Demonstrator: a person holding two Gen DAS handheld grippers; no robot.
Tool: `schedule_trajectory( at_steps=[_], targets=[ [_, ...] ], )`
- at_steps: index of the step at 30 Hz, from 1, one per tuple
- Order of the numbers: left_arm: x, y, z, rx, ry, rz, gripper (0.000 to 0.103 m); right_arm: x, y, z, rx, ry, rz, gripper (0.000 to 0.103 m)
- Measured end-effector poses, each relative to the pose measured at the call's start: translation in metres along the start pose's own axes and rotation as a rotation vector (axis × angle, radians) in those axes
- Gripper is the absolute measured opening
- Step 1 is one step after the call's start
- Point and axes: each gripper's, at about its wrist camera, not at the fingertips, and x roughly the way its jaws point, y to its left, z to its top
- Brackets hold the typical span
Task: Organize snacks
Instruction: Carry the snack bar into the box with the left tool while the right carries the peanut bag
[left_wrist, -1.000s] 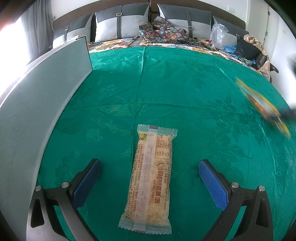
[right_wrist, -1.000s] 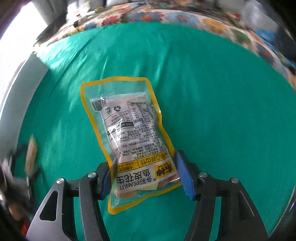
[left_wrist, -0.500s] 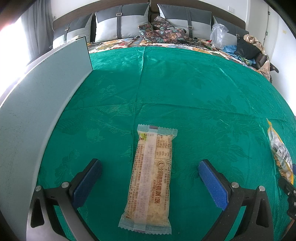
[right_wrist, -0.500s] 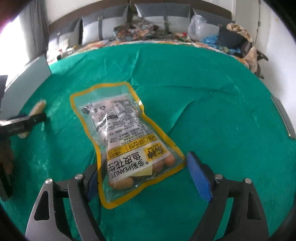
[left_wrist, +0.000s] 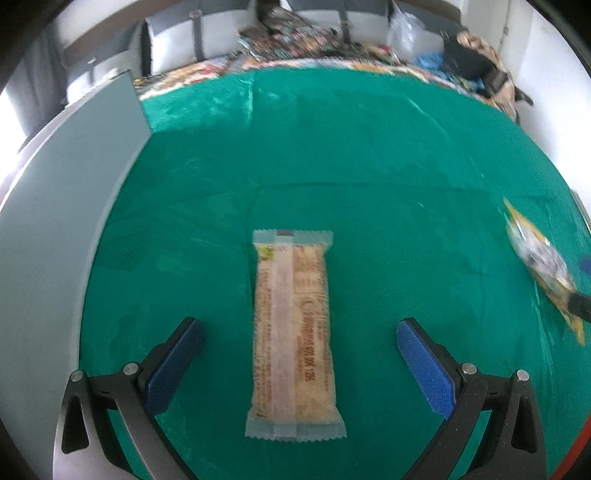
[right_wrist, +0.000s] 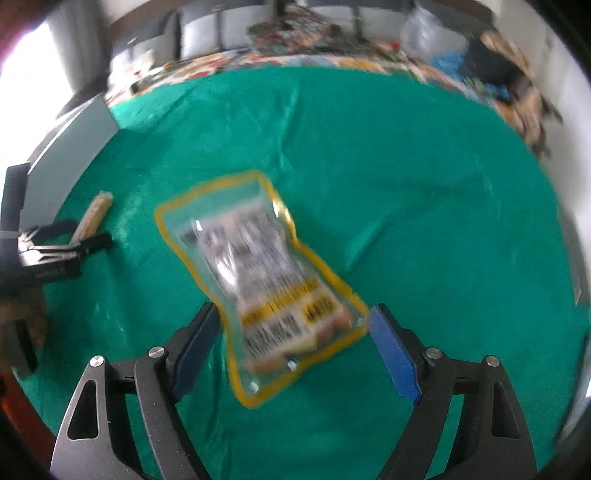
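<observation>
1. Your left gripper (left_wrist: 299, 354) is spread wide around the long snack bar (left_wrist: 293, 336) lying flat on the green cloth (left_wrist: 369, 166), not touching it.
2. Grey panel (left_wrist: 55, 229) runs right along your left side, pillows (left_wrist: 177, 48) at the back.
3. Your right gripper (right_wrist: 291, 339) is released too, with the yellow-edged peanut pouch (right_wrist: 266, 273) between its pads.
4. Only the right view shows the pouch whole; the left one just catches it at the far edge.
</observation>
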Motion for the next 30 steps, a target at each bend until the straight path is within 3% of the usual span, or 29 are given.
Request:
schedule_trajectory(
  at_steps=[2,4,5,6,8,12,14,18,22,25,27,28,30],
  targets=[
    [-0.002,-0.004,0.001,0.02,0.026,-0.011,0.097,0.021,0.018,0.019,-0.108,0.083,0.002,0.086],
    [-0.013,-0.005,-0.002,0.041,-0.014,-0.023,0.055,0.049,0.028,0.026,-0.175,0.203,0.011,0.086],
    [-0.018,-0.002,-0.004,0.04,-0.027,-0.001,0.026,0.049,0.024,0.031,-0.149,0.169,0.043,0.082],
    [-0.02,0.006,-0.006,0.013,-0.015,-0.039,0.025,0.054,0.017,0.036,-0.109,0.196,0.054,0.069],
    [-0.026,0.021,-0.012,-0.054,-0.021,-0.088,0.025,0.053,0.0,0.038,-0.004,0.215,0.103,0.06],
    [-0.06,0.043,-0.033,-0.2,-0.086,-0.205,0.025,0.042,-0.025,0.026,0.125,0.216,0.179,0.059],
    [-0.091,0.053,-0.043,-0.28,-0.137,-0.279,0.025,0.027,-0.037,0.021,0.254,0.182,0.299,0.059],
    [-0.161,0.092,-0.052,-0.385,-0.259,-0.353,0.025,-0.01,-0.004,0.044,0.306,0.1,0.494,0.06],
    [-0.23,0.162,-0.064,-0.439,-0.347,-0.248,0.025,-0.046,0.089,0.085,0.179,0.052,0.677,0.06],
    [-0.25,0.214,-0.082,-0.474,-0.342,-0.087,0.025,-0.062,0.183,0.105,0.067,0.053,0.8,0.06],
    [-0.249,0.249,-0.097,-0.516,-0.3,0.023,0.027,-0.063,0.249,0.108,-0.011,0.06,0.837,0.061],
    [-0.246,0.262,-0.105,-0.532,-0.276,0.076,0.032,-0.062,0.274,0.108,-0.039,0.06,0.839,0.061],
    [-0.237,0.284,-0.121,-0.552,-0.222,0.184,0.071,-0.053,0.326,0.107,-0.094,0.056,0.838,0.071]
  ],
)
